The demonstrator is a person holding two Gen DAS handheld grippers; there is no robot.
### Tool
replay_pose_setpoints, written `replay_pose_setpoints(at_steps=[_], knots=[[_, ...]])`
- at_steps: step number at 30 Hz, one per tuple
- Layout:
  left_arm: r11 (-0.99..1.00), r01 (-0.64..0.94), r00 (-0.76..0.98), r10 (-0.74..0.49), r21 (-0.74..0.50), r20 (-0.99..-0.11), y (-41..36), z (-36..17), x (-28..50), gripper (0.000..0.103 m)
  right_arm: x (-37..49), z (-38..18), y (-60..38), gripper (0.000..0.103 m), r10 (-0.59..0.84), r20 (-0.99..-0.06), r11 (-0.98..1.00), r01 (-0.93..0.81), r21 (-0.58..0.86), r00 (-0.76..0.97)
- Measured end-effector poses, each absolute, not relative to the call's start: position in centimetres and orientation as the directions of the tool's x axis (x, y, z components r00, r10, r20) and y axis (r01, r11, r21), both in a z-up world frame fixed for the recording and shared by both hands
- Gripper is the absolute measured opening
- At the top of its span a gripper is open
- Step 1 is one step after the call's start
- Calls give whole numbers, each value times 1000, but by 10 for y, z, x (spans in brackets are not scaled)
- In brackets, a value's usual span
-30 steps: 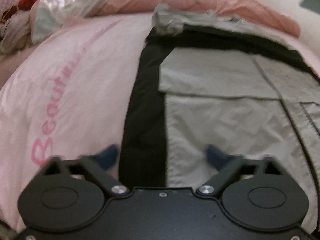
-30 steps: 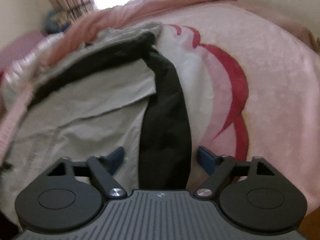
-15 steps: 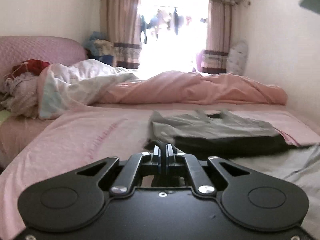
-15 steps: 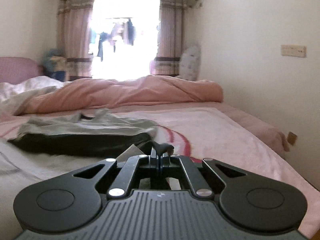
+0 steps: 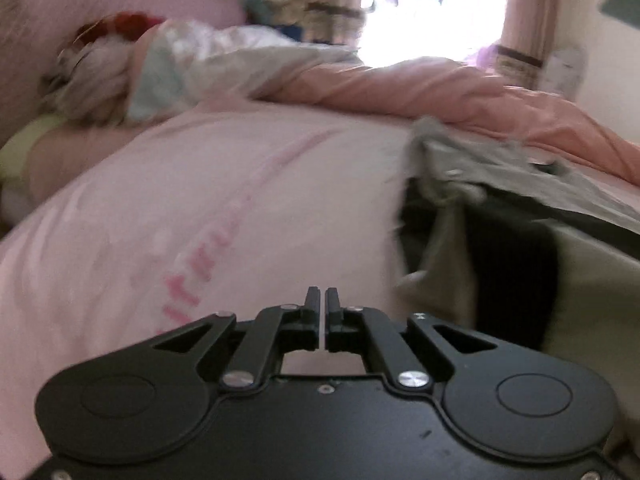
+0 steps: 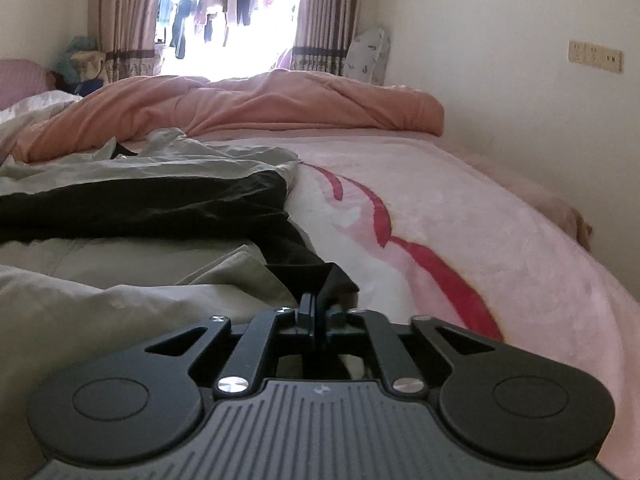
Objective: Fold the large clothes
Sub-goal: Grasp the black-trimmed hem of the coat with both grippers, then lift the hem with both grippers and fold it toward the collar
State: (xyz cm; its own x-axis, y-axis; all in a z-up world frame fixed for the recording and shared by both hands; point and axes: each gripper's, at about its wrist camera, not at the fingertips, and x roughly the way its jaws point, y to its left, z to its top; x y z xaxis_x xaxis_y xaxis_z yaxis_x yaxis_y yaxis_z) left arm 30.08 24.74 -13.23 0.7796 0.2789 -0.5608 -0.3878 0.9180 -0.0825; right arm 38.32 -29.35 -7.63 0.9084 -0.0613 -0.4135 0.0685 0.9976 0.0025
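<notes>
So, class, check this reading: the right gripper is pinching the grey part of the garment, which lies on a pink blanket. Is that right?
Not quite. The right wrist view shows the right gripper shut on a black fold of the garment, not the grey part. The garment does lie on the pink blanket.

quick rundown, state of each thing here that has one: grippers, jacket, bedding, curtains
left gripper: shut, nothing visible between its fingers
right gripper: shut on a black fold of the jacket
grey and black jacket: partly folded, rumpled, lying on the bed
pink blanket: spread flat
peach duvet: bunched up at the far end
curtains: drawn open
</notes>
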Motion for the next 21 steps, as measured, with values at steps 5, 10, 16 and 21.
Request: replay_pose_setpoints(at_steps=[5,10,16,21], knots=[[966,-256,812,195,-36,-551,206,-127,289,52,386,-69,-304,23,-51,-430,998,62,11,901],[977,-208,793,138,-51,-594,186,-137,268,66,367,-51,-334,63,7,-431,991,51,123,902],[973,-14,779,-133,-230,-612,181,-135,253,94,344,-67,-366,84,117,-491,963,23,270,863],[991,2,731,-94,-136,-676,154,-156,270,90,348,-80,-353,83,197,-567,961,-45,271,800]])
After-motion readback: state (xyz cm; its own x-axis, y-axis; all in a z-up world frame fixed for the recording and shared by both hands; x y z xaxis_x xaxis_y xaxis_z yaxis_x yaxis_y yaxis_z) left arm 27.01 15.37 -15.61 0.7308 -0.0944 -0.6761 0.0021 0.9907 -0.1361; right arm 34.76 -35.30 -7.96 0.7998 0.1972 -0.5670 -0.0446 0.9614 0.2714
